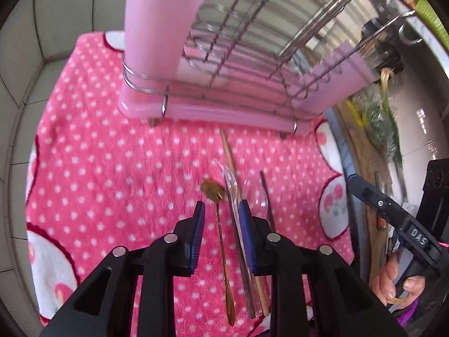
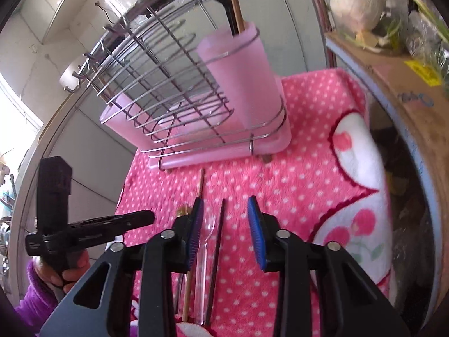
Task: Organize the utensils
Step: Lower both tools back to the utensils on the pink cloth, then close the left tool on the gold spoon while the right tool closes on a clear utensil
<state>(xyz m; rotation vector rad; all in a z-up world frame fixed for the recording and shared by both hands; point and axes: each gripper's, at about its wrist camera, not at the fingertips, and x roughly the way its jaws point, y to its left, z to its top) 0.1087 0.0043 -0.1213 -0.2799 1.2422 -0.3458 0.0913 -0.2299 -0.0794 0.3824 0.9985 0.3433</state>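
Here the utensils are laid side by side on the pink dotted towel (image 1: 112, 154), handles near, for easy pickup. The left gripper (image 1: 221, 210) straddles the gold spoon (image 1: 221, 241), jaws released; the right gripper (image 2: 224, 210) straddles the clear spoon (image 2: 206, 241) and dark chopstick (image 2: 217, 250), jaws released. The pink holder (image 2: 238, 84) stands at the far side.

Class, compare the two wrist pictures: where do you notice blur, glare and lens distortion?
Left wrist view: the clear plastic fork and gold spoon are smeared by motion blur; the wire rack bows with fisheye curvature. Right wrist view: sharper; window glare whitens the left edge, and the tiled wall curves strongly.
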